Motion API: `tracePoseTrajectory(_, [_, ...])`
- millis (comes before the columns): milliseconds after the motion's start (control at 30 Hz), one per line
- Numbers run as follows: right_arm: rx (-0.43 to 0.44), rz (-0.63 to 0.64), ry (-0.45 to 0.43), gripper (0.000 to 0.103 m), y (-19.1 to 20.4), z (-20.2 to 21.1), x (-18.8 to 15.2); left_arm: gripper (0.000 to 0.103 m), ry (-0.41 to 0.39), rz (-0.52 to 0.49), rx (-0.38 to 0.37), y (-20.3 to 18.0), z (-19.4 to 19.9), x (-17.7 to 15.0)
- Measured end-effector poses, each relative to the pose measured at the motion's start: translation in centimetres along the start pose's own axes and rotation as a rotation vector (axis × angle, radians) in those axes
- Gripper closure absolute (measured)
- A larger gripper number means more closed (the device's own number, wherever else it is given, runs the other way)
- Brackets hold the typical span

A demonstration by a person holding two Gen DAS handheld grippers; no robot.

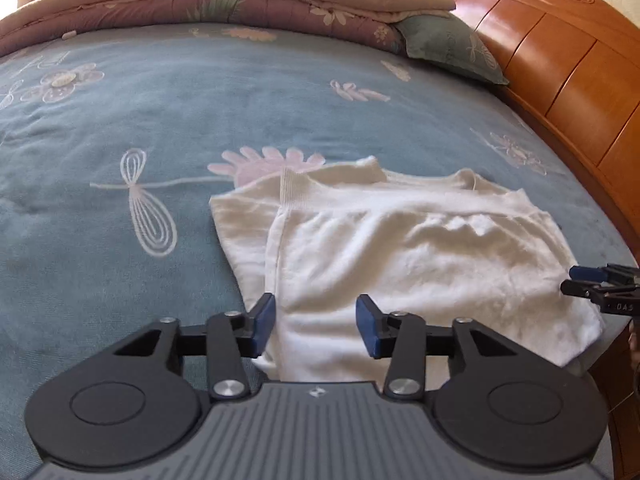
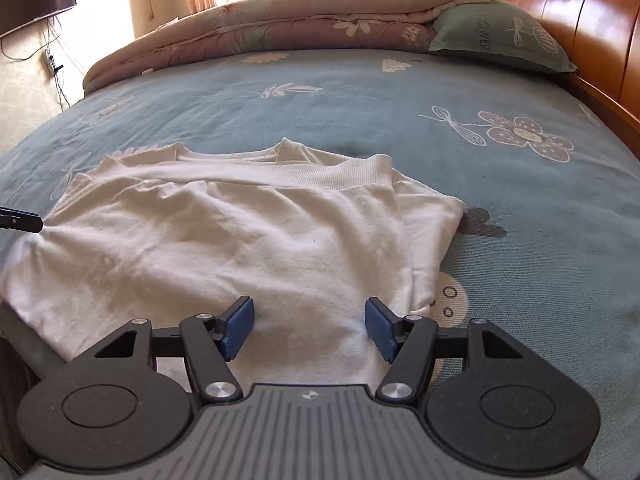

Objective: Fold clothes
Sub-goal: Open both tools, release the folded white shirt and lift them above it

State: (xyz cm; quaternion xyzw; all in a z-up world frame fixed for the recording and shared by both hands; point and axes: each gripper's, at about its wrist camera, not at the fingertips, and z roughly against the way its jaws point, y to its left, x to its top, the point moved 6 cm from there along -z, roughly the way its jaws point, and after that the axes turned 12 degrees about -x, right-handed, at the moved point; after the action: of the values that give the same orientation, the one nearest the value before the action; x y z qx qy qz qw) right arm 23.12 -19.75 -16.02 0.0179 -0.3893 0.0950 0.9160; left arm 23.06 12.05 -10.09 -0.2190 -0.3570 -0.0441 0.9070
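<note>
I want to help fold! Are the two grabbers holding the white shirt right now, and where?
No, nothing is held. The left gripper and right gripper are both open above the white shirt.

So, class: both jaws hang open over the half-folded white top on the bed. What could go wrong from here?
1. The top lies near the bed edge; a tug may drag it off.
2. The left gripper straddles a layered edge and may pinch one layer only.
3. Wrinkles could get folded in.
</note>
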Motion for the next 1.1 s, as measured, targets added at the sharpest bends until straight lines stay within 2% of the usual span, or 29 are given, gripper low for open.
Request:
tracePoseTrajectory(67, [-0.002, -0.016, -0.039, 0.025, 0.1, 0.4, 1.3, 0.047, -0.041, 0.003, -0.063, -0.8, -0.5, 1.6])
tracePoseTrajectory(167, [0.069, -0.087, -0.085, 0.014, 0.5, 0.2, 3.6, 0.042, -0.059, 0.021, -0.131, -1.9, -2.6, 3.2])
tracePoseTrajectory(267, [0.089, -0.134, -0.084, 0.013, 0.5, -1.5, 4.7, 0.040, -0.027, 0.033, -0.165, -2.4, -5.3, 3.0])
tracePoseTrajectory(333, [0.089, -0.169, -0.056, 0.013, 0.0, -3.2, 4.6, 0.038, -0.009, 0.043, -0.122, -1.6, -6.9, 2.3])
tracePoseTrajectory(400, [0.078, -0.205, -0.023, 0.015, -0.9, -4.5, 3.9, 0.043, -0.018, 0.053, -0.038, -0.3, -7.7, 1.9])
tracePoseTrajectory(467, [0.068, -0.232, -0.012, 0.016, -1.6, -4.9, 3.5, 0.040, -0.036, 0.086, -0.033, 0.2, -7.4, 2.3])
tracePoseTrajectory(567, [0.048, -0.244, -0.056, 0.014, -2.0, -3.5, 4.4, 0.039, -0.054, 0.074, -0.028, -0.1, -6.6, 3.6])
tracePoseTrajectory(667, [0.029, -0.246, -0.120, 0.014, -2.5, -2.6, 5.7, 0.039, -0.099, 0.112, -0.100, -0.5, -5.9, 4.7])
tracePoseTrajectory(733, [0.066, -0.273, -0.109, 0.020, -3.0, -3.2, 6.2, 0.035, -0.117, 0.152, -0.181, -0.9, -5.9, 4.9])
tracePoseTrajectory(767, [0.089, -0.279, -0.100, 0.026, -2.9, -3.5, 6.3, 0.033, -0.107, 0.166, -0.224, -1.2, -6.3, 4.8])
tracePoseTrajectory(800, [0.112, -0.283, -0.091, 0.028, -2.7, -3.9, 6.4, 0.033, -0.092, 0.171, -0.252, -1.4, -6.8, 4.6])
tracePoseTrajectory(867, [0.140, -0.284, -0.069, 0.028, -2.2, -4.9, 6.2, 0.032, -0.057, 0.176, -0.241, -1.0, -8.1, 4.0])
tracePoseTrajectory(900, [0.140, -0.281, -0.055, 0.028, -2.0, -5.4, 6.0, 0.032, -0.038, 0.185, -0.206, -0.4, -8.9, 3.7])
tracePoseTrajectory(933, [0.124, -0.279, -0.040, 0.028, -1.9, -6.0, 5.7, 0.035, -0.027, 0.192, -0.176, 0.0, -9.2, 3.8])
tracePoseTrajectory(1000, [0.086, -0.275, -0.011, 0.033, -1.9, -7.1, 5.2, 0.032, -0.025, 0.188, -0.162, 0.4, -8.8, 4.5])
tracePoseTrajectory(1100, [0.081, -0.268, -0.016, 0.032, -1.8, -6.2, 5.4, 0.032, -0.023, 0.182, -0.141, 0.9, -8.3, 5.7])
